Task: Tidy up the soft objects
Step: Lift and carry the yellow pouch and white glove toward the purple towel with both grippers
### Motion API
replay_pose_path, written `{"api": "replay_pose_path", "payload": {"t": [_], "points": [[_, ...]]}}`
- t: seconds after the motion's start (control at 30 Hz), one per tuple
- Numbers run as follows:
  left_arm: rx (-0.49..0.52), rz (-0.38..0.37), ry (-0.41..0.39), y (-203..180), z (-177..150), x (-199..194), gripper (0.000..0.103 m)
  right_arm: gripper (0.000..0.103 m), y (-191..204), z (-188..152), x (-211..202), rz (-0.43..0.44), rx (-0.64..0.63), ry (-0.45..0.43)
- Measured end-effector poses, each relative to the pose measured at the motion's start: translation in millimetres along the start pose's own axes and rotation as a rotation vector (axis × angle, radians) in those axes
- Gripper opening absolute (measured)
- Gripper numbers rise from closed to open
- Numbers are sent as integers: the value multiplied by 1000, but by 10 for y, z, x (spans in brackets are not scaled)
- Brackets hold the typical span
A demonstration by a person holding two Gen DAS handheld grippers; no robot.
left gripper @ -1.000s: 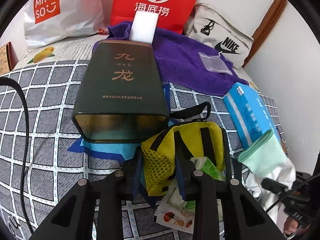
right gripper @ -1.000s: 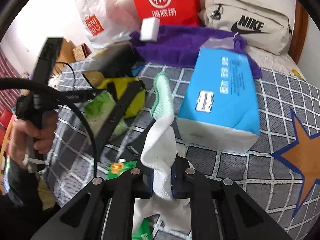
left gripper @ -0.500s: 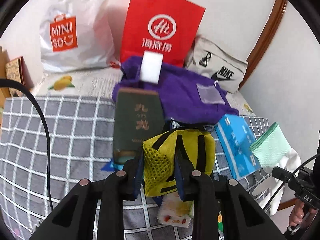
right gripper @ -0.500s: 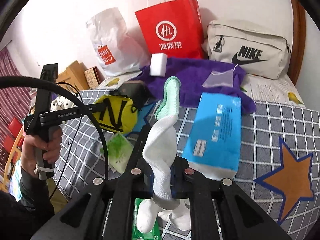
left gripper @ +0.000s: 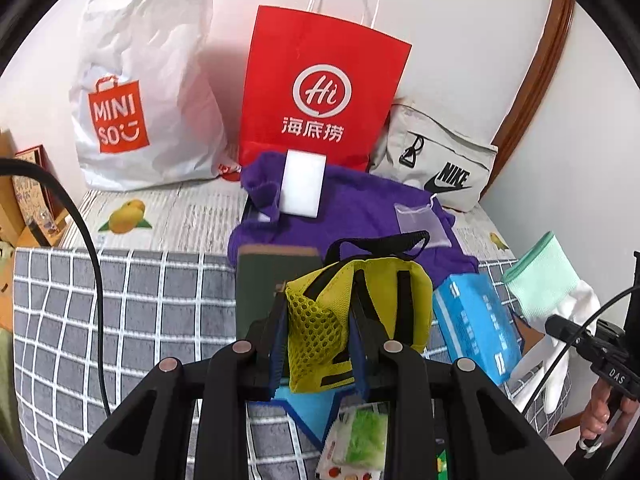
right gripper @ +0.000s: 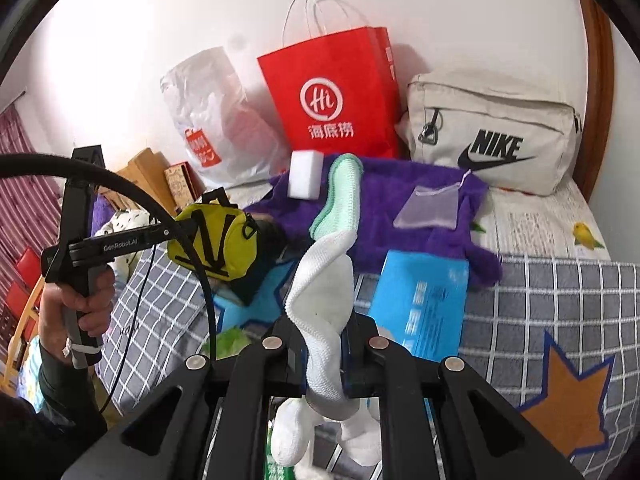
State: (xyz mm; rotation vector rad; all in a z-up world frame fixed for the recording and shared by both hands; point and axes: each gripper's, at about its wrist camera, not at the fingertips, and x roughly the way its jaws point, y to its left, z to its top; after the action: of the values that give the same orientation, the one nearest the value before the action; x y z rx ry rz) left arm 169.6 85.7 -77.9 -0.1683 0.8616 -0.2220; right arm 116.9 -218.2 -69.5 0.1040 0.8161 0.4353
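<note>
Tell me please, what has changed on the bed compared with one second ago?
Both grippers rose: the left gripper carried the yellow pouch up off the bed, and the right gripper lifted the white glove. Both grips stayed shut. The green tin, blue tissue pack and purple towel stayed put.

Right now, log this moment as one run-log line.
left claw: shut on yellow mesh pouch | right claw: shut on white glove with green cuff | both clear of grey checked blanket
</note>
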Motion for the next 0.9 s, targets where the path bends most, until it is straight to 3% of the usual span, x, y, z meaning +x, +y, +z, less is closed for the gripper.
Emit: {"api": "replay_pose_path", "payload": {"t": [0.37,0.53,0.9], "points": [[23,6,10,-91,451,271,26,12,-221,547,190,-16,-6,-58],[-13,-44,61,-79,677,638,26,12,-416,808,440,-22,18,-61],[11,-4,57,-119,993,1026,26,12,-650,1236,1057,-46,35,-26]]}}
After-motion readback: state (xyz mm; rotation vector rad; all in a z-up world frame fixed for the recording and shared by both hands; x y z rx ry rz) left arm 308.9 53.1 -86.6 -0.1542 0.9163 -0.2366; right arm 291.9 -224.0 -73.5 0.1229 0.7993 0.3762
